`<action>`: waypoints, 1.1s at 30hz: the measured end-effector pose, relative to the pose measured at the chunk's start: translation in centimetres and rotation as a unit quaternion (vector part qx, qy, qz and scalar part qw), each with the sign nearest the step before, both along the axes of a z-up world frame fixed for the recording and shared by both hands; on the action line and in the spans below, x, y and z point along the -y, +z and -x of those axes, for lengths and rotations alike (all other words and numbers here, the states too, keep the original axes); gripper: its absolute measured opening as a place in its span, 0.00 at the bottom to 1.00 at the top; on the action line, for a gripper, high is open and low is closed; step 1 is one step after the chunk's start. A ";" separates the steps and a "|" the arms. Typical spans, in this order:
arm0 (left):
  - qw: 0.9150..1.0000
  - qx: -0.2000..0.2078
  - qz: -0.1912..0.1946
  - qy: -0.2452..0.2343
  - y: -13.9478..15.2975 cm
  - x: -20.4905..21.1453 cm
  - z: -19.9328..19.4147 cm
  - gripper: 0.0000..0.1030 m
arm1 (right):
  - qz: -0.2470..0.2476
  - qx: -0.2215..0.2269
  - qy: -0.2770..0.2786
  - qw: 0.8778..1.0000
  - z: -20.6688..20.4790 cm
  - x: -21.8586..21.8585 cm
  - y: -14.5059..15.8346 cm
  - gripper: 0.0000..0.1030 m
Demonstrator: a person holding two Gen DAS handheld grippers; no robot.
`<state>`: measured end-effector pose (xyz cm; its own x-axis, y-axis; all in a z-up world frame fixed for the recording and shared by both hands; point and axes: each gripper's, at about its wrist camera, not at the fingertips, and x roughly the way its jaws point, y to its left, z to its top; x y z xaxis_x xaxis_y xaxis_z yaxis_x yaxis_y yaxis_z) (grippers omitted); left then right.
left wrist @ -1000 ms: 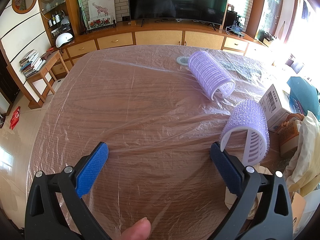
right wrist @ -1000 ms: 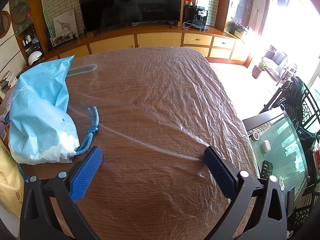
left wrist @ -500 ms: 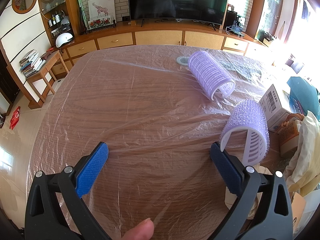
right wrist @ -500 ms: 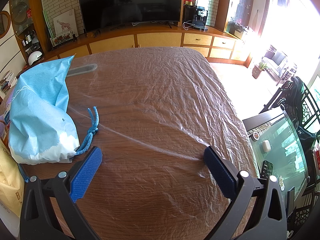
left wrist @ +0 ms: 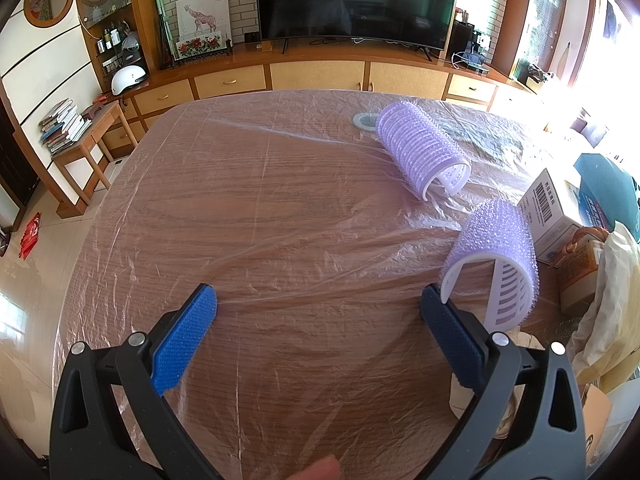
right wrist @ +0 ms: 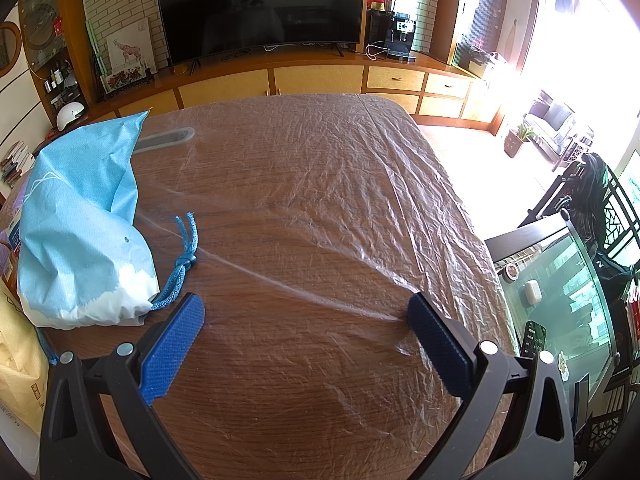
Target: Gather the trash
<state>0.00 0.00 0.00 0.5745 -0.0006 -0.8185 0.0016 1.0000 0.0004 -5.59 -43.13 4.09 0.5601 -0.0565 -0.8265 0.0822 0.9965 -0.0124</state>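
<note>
Fingers spread wide and empty on both tools: the left gripper [left wrist: 318, 306] hovers low over the film-covered wooden table [left wrist: 280, 208], a purple hair roller [left wrist: 494, 258] just beside its right pad at lower right, apparently the nearest pickup. A second roller [left wrist: 424, 152] lies upper right. The right gripper [right wrist: 306, 314] waits, a blue drawstring bag [right wrist: 84, 224] at left.

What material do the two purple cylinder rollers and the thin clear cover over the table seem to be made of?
Nearer purple cylinder roller: likely a white, slotted hard plastic core under a fuzzy, bristly purple skin. Farther purple cylinder roller: the same look, in ribbed rows. Thin clear cover: apparently plastic film, since it is glossy, wrinkled and shows the wood-grain table through it.
</note>
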 end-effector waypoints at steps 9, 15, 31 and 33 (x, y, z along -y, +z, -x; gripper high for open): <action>1.000 0.000 0.000 0.001 0.0 0.0 0.0 0.99 | 0.000 0.000 0.000 1.000 0.0 0.0 0.0 0.97; 1.000 0.000 0.000 0.002 0.0 -0.1 0.1 0.99 | 0.000 0.000 0.000 1.000 0.0 0.0 0.0 0.97; 1.000 0.000 0.001 0.003 -0.2 0.1 0.3 0.99 | 0.000 0.000 -0.002 1.000 -0.1 -0.1 0.0 0.97; 1.000 0.000 0.001 0.003 -0.2 0.1 0.4 0.99 | 0.000 0.000 -0.004 1.000 -0.2 -0.1 0.0 0.96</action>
